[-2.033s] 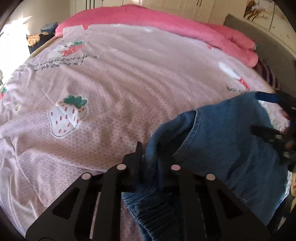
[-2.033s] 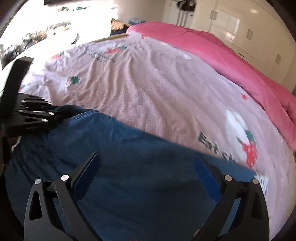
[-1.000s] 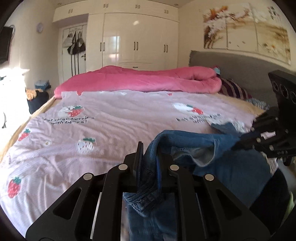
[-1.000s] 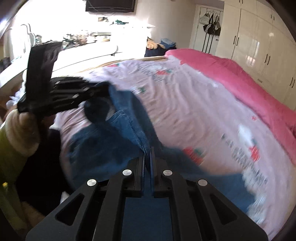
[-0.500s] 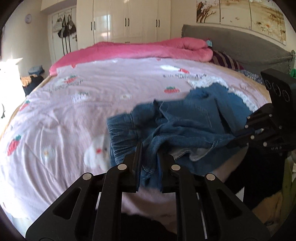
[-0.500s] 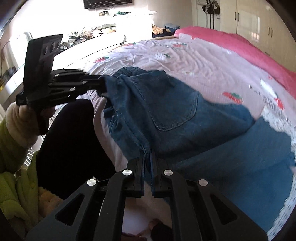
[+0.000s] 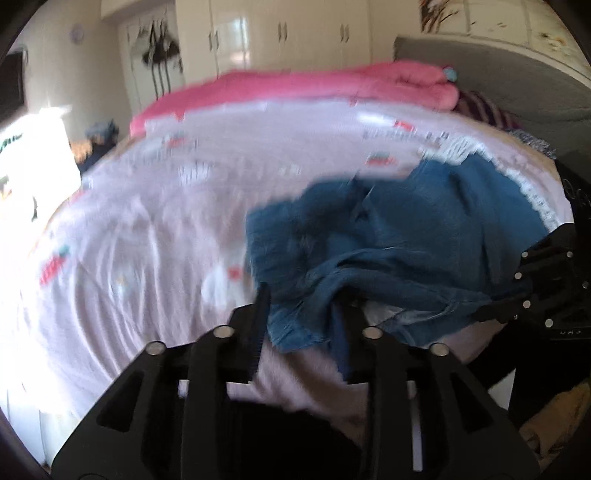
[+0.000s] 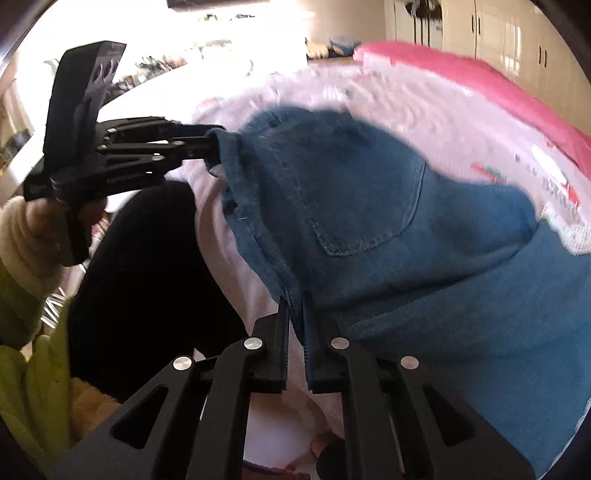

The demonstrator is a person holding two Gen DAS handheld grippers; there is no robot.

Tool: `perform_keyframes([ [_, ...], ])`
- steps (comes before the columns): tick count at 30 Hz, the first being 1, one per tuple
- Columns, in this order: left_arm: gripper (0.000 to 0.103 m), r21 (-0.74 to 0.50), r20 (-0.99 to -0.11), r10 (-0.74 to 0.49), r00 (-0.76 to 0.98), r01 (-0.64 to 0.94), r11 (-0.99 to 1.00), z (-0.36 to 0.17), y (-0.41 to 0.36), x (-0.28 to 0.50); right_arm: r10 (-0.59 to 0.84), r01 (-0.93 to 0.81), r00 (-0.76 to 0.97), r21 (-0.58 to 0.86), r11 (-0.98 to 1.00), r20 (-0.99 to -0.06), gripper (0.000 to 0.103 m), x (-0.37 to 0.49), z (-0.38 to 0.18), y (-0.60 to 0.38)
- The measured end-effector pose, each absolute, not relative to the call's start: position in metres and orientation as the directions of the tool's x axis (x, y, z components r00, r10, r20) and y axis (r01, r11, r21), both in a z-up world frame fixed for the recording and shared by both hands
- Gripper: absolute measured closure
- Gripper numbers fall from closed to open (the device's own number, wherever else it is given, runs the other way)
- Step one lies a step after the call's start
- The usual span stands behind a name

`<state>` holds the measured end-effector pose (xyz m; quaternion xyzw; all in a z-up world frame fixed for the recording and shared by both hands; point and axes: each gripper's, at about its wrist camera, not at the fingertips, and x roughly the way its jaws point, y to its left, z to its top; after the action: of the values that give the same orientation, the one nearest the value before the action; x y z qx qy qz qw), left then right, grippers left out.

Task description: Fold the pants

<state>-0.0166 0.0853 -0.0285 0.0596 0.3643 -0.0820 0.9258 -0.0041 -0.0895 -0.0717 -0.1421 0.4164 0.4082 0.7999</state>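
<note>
Blue denim pants (image 7: 402, 236) lie on the pink strawberry bedsheet (image 7: 155, 221) near the bed's front edge, back pocket up in the right wrist view (image 8: 369, 199). My left gripper (image 7: 301, 317) has its fingers parted a little with the waistband corner between them; from the right wrist view its tips (image 8: 210, 146) still meet that corner. My right gripper (image 8: 295, 314) is shut on the waistband seam at the other side. It also shows at the right edge of the left wrist view (image 7: 480, 314). The left wrist view is blurred.
A rolled pink duvet (image 7: 295, 88) lies across the far side of the bed. A grey headboard (image 7: 517, 81) stands at the right. White wardrobes (image 7: 277, 33) line the back wall. The person's dark legs (image 8: 147, 277) are at the bed's front edge.
Both grippers have brought the pants down from the air onto the bed. The left gripper's fingers now stand wider apart than half a second ago. The right gripper stays shut on the waistband.
</note>
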Motion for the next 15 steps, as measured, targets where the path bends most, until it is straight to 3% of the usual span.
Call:
perform_keyframes([
  [4,0.077,-0.017,-0.701,-0.158,0.696,0.205,0.979,-0.032,0.093,-0.030,0.552,-0.758,0.302,0.156,0.634,-0.777,0.094,-0.002,-0.077,-0.095],
  [7,0.070,-0.061,-0.701,-0.182,0.690,0.197,0.979,-0.023,0.103,-0.041,0.563,-0.755,0.297,0.171,0.633,-0.772,0.093,-0.001,-0.076,-0.098],
  [10,0.067,-0.044,-0.691,-0.160,0.705,0.180,0.983,-0.008,0.104,-0.051,0.570,-0.752,0.295,0.182,0.633,-0.767,0.091,0.000,-0.077,-0.099],
  [15,0.067,-0.014,-0.600,-0.159,0.784,0.189,0.982,0.036,0.093,-0.065,0.582,-0.739,0.283,0.214,0.639,-0.762,0.085,0.001,-0.077,-0.103],
])
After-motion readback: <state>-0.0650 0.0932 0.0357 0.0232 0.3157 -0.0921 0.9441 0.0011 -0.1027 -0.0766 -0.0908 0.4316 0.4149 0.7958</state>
